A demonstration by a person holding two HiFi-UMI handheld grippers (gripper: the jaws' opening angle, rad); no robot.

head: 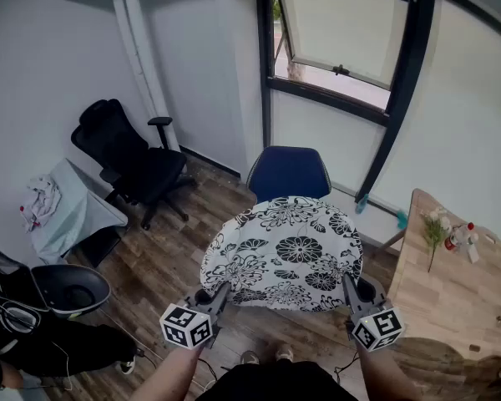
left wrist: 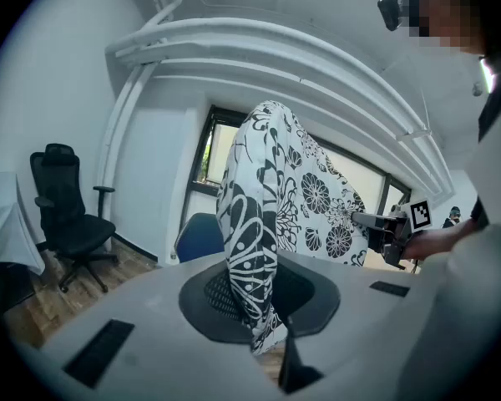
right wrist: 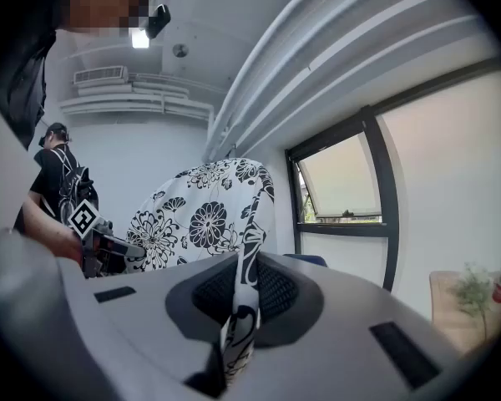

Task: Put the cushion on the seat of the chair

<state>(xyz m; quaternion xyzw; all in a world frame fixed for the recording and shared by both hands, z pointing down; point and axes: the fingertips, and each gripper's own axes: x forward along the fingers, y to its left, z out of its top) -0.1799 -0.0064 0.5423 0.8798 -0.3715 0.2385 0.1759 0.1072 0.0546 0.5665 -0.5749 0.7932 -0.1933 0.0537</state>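
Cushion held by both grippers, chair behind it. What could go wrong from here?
1. The left gripper and right gripper each pinch only the near edge of the cushion, so the fabric may slip out.
2. In the head view the cushion hides the seat of the blue chair, so it may land off-centre.

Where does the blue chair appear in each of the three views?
Head view: blue chair at centre, beyond the cushion.
Left gripper view: blue chair low, left of the cushion.
Right gripper view: blue chair, a thin sliver right of the cushion.
Shared landmark: the floral cushion.
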